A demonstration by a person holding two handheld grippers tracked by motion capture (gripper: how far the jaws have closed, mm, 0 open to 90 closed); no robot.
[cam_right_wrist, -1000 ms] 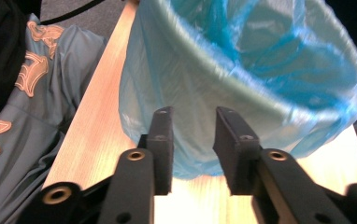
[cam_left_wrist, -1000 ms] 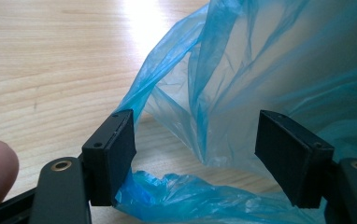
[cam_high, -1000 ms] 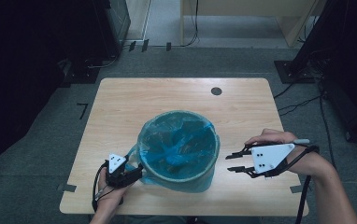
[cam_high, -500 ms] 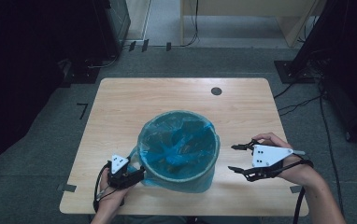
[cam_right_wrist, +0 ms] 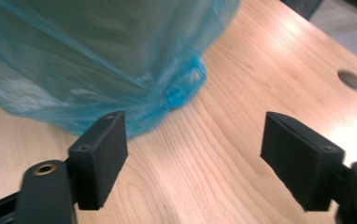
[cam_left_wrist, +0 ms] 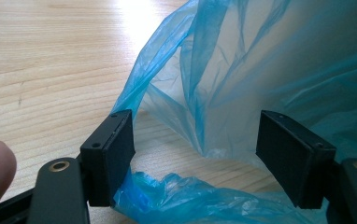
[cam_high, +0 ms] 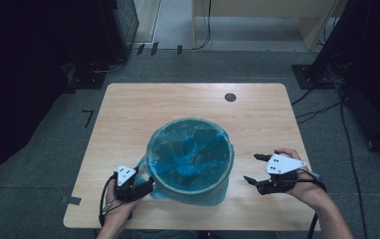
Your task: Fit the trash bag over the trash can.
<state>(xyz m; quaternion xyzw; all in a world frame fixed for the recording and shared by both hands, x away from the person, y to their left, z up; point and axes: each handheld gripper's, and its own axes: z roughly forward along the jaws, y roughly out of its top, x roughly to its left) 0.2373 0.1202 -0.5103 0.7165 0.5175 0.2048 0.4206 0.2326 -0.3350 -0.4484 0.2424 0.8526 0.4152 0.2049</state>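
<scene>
High view: the bin (cam_high: 190, 162), lined with a blue bag (cam_high: 193, 149), stands at the near middle of the table (cam_high: 128, 109); the right claw (cam_high: 255, 169) has dropped to table level just beside it since a second ago, its jaws having just been opening with nothing between them. Left gripper view: the left claw (cam_left_wrist: 195, 154) is released, its jaws spread astride loose bag film, probably not pinching it. Right gripper view: the released right claw (cam_right_wrist: 193, 154) faces the bag's lower edge, ready for a grasp.

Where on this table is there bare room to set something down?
The far half of the table, between the bin and the far edge, is bare except for a small round hole. The left side, beyond the left gripper, is also free. The near strip is crowded: bin in the middle, right gripper beside it.
</scene>
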